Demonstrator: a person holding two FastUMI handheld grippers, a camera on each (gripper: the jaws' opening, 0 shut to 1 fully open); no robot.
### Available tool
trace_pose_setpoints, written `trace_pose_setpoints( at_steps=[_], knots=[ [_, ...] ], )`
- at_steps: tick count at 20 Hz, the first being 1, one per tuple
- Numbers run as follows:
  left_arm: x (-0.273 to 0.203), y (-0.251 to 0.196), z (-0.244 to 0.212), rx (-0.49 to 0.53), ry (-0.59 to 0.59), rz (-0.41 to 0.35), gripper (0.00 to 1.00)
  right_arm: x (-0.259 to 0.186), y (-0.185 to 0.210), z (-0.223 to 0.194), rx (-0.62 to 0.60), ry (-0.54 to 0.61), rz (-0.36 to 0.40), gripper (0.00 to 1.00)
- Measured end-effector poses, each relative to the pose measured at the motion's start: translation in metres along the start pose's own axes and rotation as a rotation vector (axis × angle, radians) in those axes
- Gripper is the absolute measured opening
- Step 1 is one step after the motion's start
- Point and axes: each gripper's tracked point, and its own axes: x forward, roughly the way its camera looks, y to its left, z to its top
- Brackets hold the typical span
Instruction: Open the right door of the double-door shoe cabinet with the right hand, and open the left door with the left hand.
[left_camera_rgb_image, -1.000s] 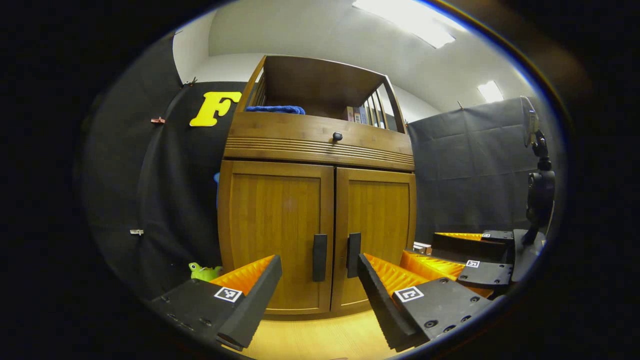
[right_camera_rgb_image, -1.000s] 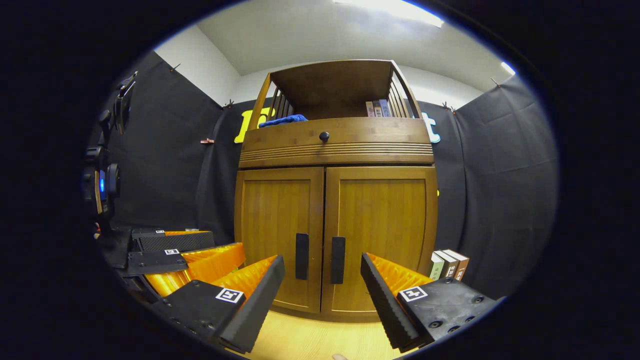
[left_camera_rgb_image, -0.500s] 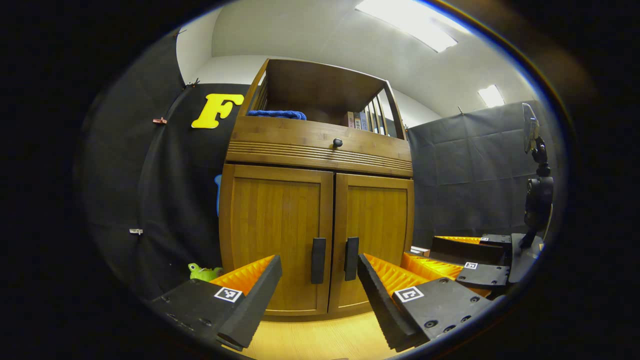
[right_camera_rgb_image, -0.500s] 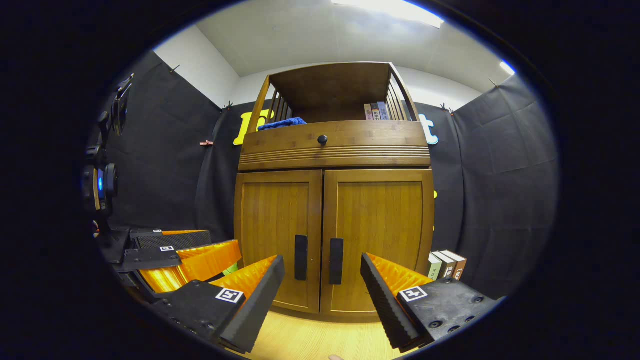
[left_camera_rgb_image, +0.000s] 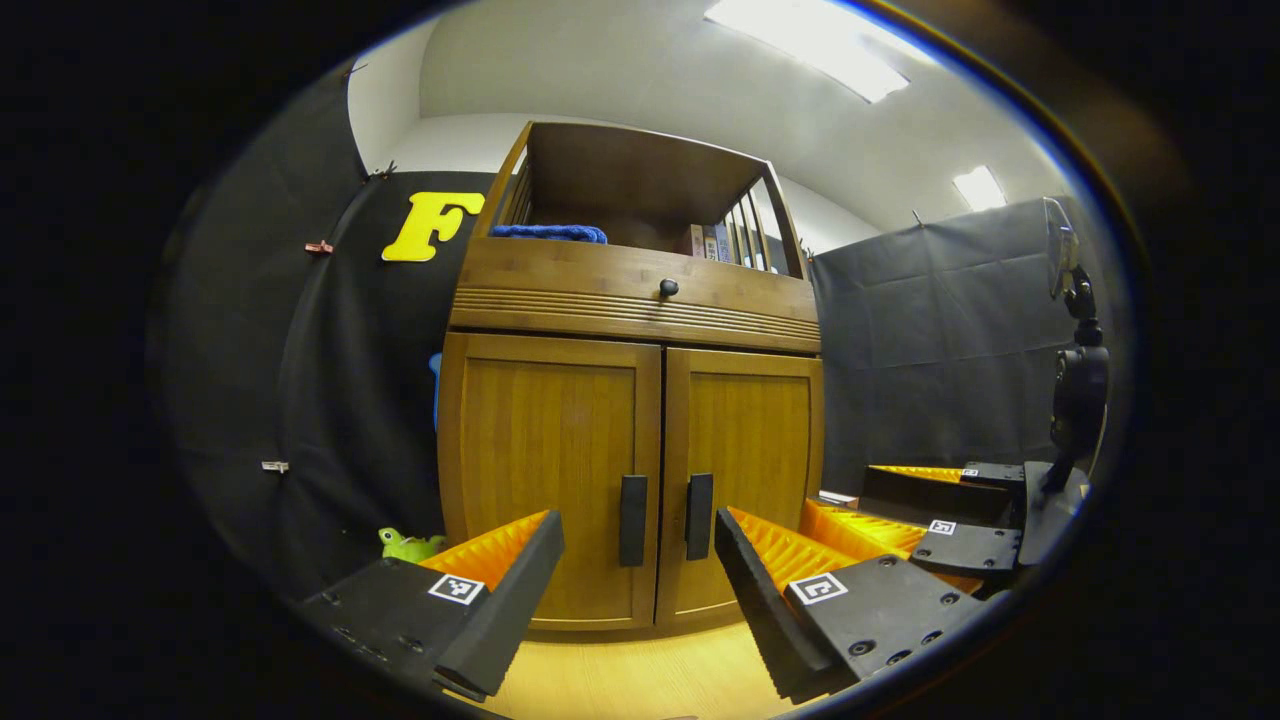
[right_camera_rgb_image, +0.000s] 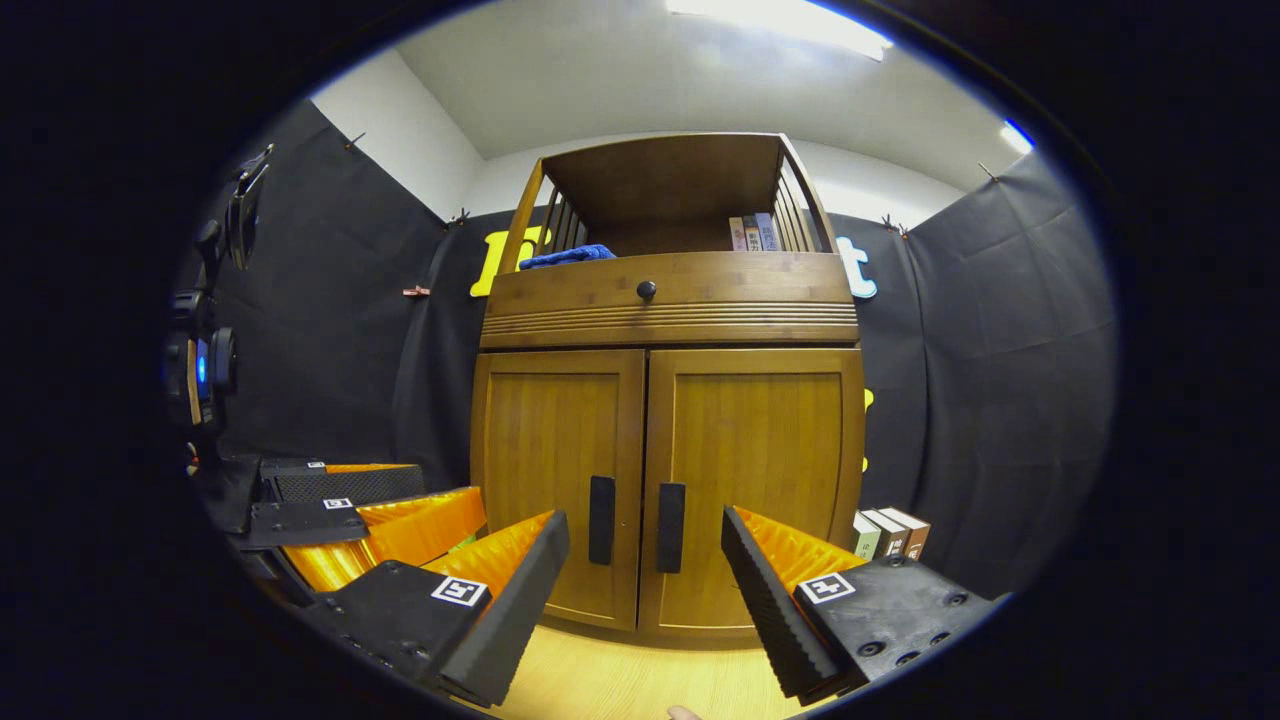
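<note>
Comparing a second back, both grippers, right gripper (right_camera_rgb_image: 645, 590) and left gripper (left_camera_rgb_image: 640, 590), have barely shifted, jaws wide, short of the shut shoe cabinet's (right_camera_rgb_image: 665, 490) door handles (right_camera_rgb_image: 670, 513).

The shoe cabinet (right_camera_rgb_image: 668, 440) sits slightly lower and smaller in both views than 1 s ago.

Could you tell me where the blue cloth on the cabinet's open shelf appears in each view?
Left gripper view: blue cloth at upper centre-left, on the shelf's left side.
Right gripper view: blue cloth upper centre, again shelf left.
Shared landmark: the drawer knob.
</note>
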Motion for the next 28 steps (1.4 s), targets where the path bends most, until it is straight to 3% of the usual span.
trace_pose_setpoints(
  at_steps=[16, 25, 28],
  knots=[
    [-0.014, 0.006, -0.003, 0.011, -0.008, 0.013, 0.92, 0.022, 0.002, -0.011, -0.002, 0.003, 0.0, 0.97],
    [-0.014, 0.018, -0.005, 0.008, -0.014, 0.038, 0.95, 0.075, 0.006, -0.034, 0.006, 0.031, 0.017, 0.96],
    [-0.013, 0.02, -0.005, 0.007, -0.017, 0.035, 0.95, 0.097, 0.006, -0.048, 0.0, 0.051, 0.012, 0.92]
  ],
)
